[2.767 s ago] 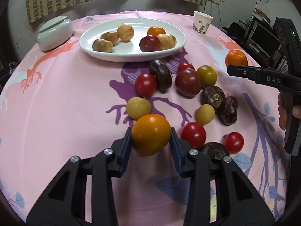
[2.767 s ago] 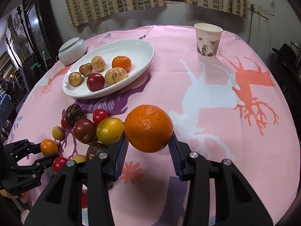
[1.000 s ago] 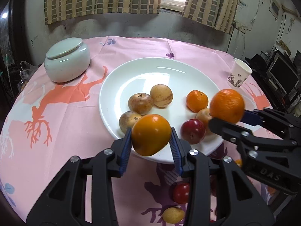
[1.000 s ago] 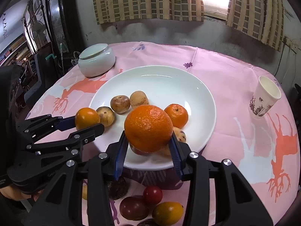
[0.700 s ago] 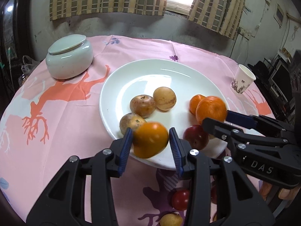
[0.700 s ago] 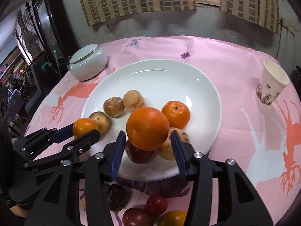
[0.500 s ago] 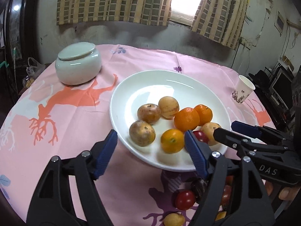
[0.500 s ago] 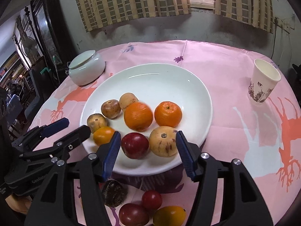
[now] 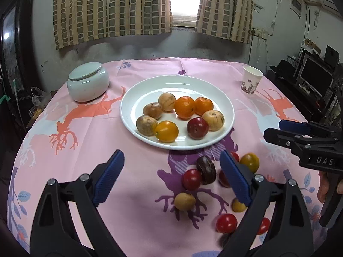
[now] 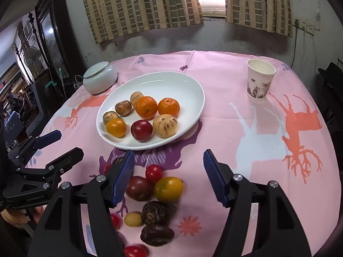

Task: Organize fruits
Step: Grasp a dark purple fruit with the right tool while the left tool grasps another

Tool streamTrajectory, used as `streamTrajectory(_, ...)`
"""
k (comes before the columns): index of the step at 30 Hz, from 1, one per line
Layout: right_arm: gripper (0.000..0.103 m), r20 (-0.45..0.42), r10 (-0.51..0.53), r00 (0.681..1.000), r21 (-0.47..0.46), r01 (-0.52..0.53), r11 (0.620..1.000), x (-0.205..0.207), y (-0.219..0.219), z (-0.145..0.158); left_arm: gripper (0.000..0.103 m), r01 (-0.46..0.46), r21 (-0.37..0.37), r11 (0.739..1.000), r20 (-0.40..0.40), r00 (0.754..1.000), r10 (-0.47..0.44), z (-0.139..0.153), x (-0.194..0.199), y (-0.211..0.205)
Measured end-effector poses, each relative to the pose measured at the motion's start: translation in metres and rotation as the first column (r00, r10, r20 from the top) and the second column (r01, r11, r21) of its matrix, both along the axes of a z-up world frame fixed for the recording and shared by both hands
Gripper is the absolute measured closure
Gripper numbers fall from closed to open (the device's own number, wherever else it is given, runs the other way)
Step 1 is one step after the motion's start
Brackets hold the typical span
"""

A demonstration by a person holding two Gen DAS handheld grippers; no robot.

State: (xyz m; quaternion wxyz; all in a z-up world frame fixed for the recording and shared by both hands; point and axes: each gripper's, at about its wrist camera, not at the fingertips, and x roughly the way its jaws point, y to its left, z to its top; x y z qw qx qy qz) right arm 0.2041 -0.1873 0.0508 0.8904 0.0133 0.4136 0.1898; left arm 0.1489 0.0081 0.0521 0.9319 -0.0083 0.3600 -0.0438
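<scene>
Both tongs hang empty above the pink tablecloth (image 9: pixel 139 182), on the near side of the white plate (image 9: pixel 223 98). Left gripper (image 9: pixel 171 175) stands with its blue pads wide apart, nothing between them, just short of the plate's near rim. Right gripper (image 10: pixel 169 171) is likewise spread wide and holds nothing; seen from the left wrist it sits to the right of the plate, well clear of the rim.

On the plate lie eight fruits: a large orange (image 9: pixel 184 107) near the middle, a smaller orange (image 9: pixel 203 106) touching it on the right, a yellow-orange tomato (image 9: pixel 166 131) toward the near rim, a dark red plum (image 9: pixel 197 128) beside it, a pale striped fruit (image 9: pixel 213 117) right of the plum, and three brownish round fruits (image 9: pixel 152 110) on the left half.

Off the plate, just past its near rim, loose fruit lies scattered on the cloth: red cherry tomatoes (image 9: pixel 191 179), a yellow-green tomato (image 10: pixel 168 189), a dark purple tomato (image 10: pixel 138 188), dark wrinkled fruits (image 10: pixel 155 213) and small tan round fruits (image 9: pixel 184 201).

Beyond the plate to its left stands a lidded pale-green jar (image 9: pixel 88 84); to its right, a paper cup (image 9: pixel 251 79).
</scene>
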Motion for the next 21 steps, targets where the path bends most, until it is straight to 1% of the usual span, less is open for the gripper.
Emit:
streamTrajectory(5, 0.035, -0.008, -0.017, 1.000, 0.003, 0.017, 1.000, -0.028, -0.017, -0.005, 0.008, 0.017, 0.017, 1.000, 0.013, 1.000, -0.017, 0.000, -0.026, -0.010)
streamTrajectory(7, 0.035, -0.023, -0.023, 0.999, 0.006, 0.023, 1.000, -0.036, -0.022, -0.011, 0.006, 0.019, 0.013, 1.000, 0.015, 1.000, -0.020, -0.002, -0.033, -0.011)
streamTrajectory(13, 0.034, -0.058, -0.028, 0.998, 0.018, 0.029, 0.999, -0.051, -0.032, -0.031, 0.005, 0.011, -0.005, 1.000, -0.025, 1.000, -0.011, -0.020, -0.042, -0.008)
streamTrajectory(15, 0.034, -0.052, -0.006, 0.999, 0.006, 0.006, 1.000, -0.055, -0.029, -0.037, 0.005, -0.002, 0.004, 1.000, -0.012, 1.000, 0.003, -0.027, -0.042, -0.004)
streamTrajectory(16, 0.034, -0.055, 0.012, 0.998, -0.007, -0.012, 1.000, -0.056, -0.027, -0.039, 0.005, -0.017, 0.021, 1.000, 0.001, 1.000, 0.017, -0.030, -0.040, -0.002)
streamTrajectory(17, 0.035, -0.063, 0.028, 0.998, -0.027, -0.030, 0.999, -0.056, -0.023, -0.041, 0.005, -0.029, 0.036, 0.999, -0.002, 1.000, 0.029, -0.033, -0.039, -0.001)
streamTrajectory(18, 0.035, -0.067, 0.047, 0.997, -0.037, -0.049, 0.998, -0.057, -0.020, -0.042, 0.005, -0.025, 0.035, 0.999, -0.014, 1.000, 0.025, -0.034, -0.037, 0.001)
streamTrajectory(21, 0.035, -0.083, 0.111, 0.990, -0.043, -0.115, 0.992, -0.063, -0.008, -0.046, 0.005, -0.023, -0.010, 1.000, -0.035, 0.999, 0.023, -0.036, -0.036, 0.010)
